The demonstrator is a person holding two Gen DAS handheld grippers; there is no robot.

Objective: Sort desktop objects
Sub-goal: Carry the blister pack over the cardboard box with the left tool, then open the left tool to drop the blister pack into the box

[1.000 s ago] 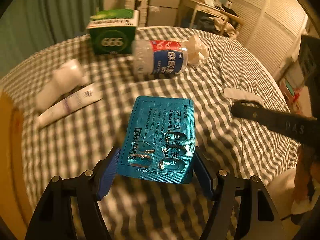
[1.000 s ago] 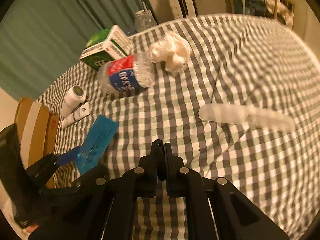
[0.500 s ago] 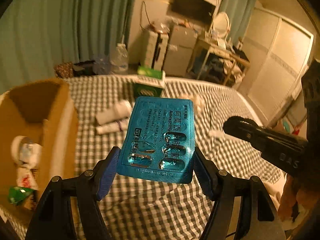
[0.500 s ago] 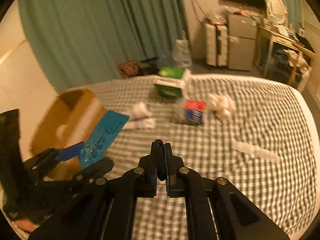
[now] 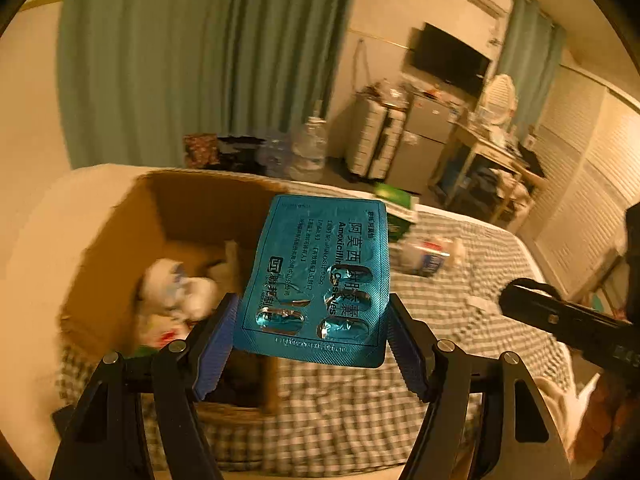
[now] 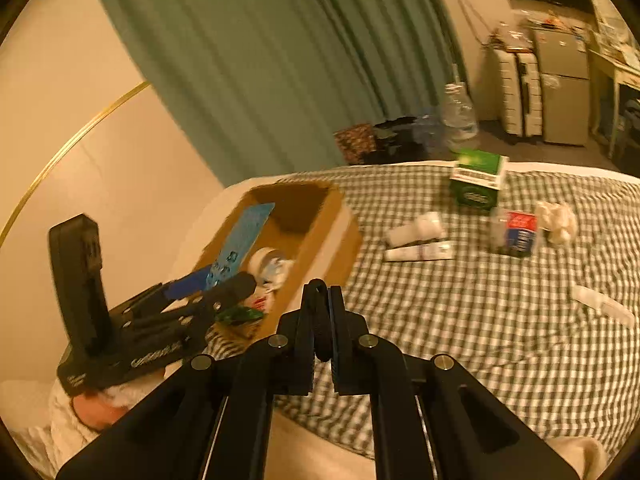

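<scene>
Now | L tongs (image 5: 312, 336) clamped on blister pack (image 5: 320, 276) | R tongs (image 6: 323, 296) together, empty

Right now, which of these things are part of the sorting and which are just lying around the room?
Part of the job:
blister pack in the left gripper
cardboard box
green carton
tube
tissue wad

Just lying about:
water jug
fridge
curtain
</scene>
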